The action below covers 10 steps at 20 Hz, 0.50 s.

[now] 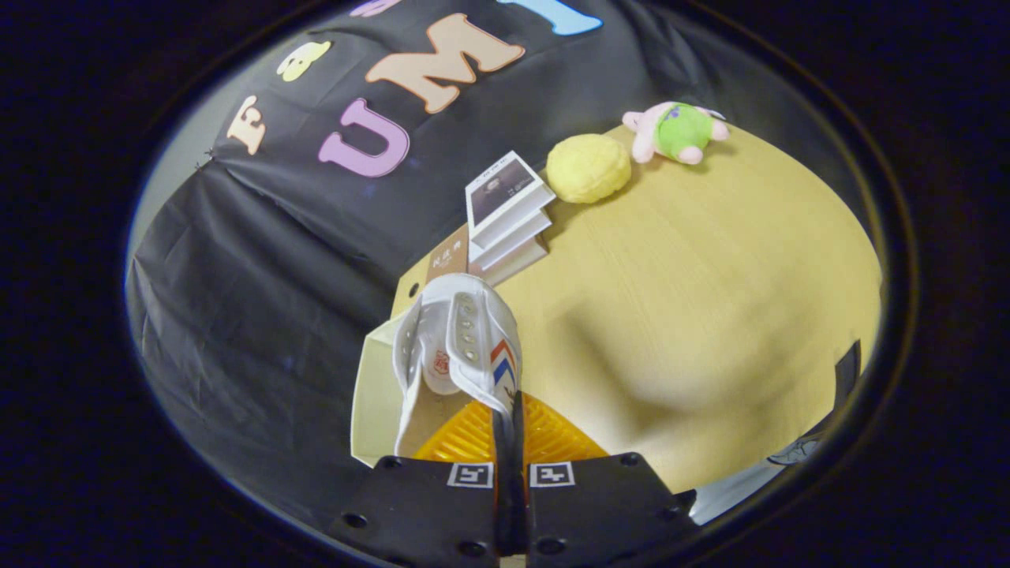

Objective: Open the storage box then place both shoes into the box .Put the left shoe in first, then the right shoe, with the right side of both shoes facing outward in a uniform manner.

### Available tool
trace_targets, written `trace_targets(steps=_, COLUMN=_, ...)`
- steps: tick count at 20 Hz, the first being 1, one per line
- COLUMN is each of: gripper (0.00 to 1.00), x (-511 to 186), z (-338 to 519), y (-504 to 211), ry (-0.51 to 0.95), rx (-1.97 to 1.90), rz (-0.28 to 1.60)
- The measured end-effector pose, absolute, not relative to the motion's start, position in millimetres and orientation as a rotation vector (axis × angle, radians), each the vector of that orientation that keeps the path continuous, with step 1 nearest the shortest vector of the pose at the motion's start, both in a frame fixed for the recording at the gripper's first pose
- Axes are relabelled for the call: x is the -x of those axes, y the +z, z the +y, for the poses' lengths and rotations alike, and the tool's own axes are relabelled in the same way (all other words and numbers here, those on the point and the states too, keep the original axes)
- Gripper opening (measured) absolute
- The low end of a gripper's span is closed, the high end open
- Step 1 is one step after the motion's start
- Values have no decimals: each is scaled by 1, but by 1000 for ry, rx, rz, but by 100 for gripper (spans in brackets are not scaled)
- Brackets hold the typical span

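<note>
Two fingers of my gripper were pinched tight on the collar edge of the white shoe, w/ almost no gap between them. Shoe hung toe-up, just ahead of the fingers, over the open storage box; an orange ribbed sole showed in the box under it. Beyond the shoe, on the wooden table, sat a book stack, then a yellow plush ball and a pink-green plush toy further off.

Gripper, square coded markers, round screws
</note>
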State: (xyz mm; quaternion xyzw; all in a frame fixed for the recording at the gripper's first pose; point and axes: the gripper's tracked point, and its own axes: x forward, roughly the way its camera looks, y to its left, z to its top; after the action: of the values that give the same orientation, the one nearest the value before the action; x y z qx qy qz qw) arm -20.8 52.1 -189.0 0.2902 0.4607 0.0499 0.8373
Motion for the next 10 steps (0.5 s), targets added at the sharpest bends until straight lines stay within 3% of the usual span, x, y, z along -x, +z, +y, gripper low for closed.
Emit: trace_targets(steps=10, gripper=3, x=18, z=148, y=-163, ry=78, rx=-601, rz=903)
